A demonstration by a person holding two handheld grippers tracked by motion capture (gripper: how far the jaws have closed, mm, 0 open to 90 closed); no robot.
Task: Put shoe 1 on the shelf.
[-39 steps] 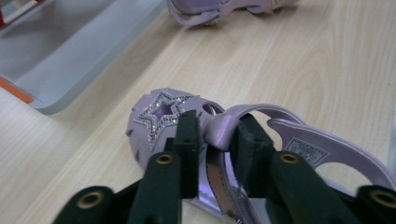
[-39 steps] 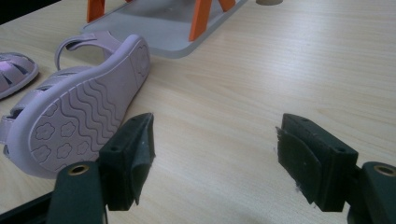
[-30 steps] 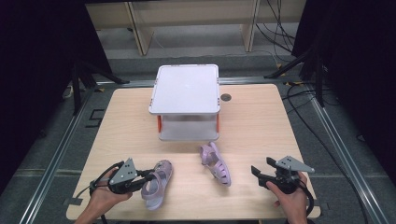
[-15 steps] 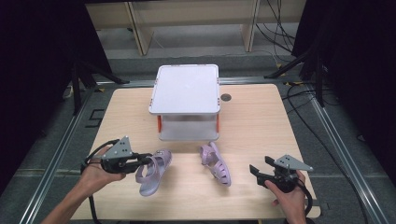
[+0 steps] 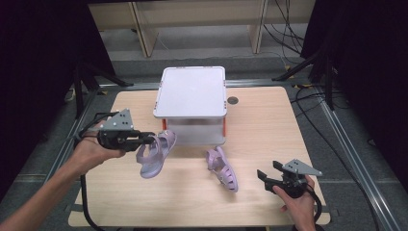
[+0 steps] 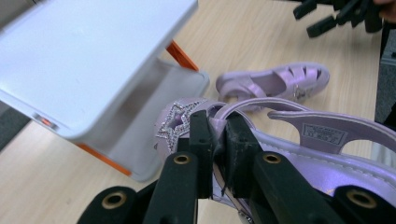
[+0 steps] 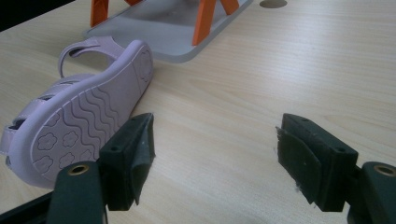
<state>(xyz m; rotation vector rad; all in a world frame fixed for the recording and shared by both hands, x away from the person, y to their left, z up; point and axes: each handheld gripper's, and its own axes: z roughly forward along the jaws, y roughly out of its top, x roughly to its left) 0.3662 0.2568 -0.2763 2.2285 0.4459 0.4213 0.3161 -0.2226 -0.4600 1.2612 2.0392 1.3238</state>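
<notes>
since a second ago the left gripper [image 5: 150, 140] has climbed from the lower left of the high view toward mid-left, carrying the held sandal [image 5: 156, 153] off the table [image 5: 260, 125] with it. right gripper [image 5: 267, 179] unchanged, lower right of frame

left gripper view: jaws pinched narrow on a strap of the held sandal [image 6: 299, 140], star trim showing just past the jaw tips. sandal hangs toe-down in the high view, clear of the wood, just left of the white shelf stand [image 5: 191, 94], which sits upper centre with orange posts under its top

second sandal [image 5: 223, 168] lies on its side on the table, centre-low in the high view, between the two grippers and near the stand's front edge. in the right gripper view its wavy sole [image 7: 79, 126] faces the camera at left, just beside the left-hand jaw

right gripper [image 7: 215, 154] jaws stand wide, nothing between them, bare wood behind
</notes>
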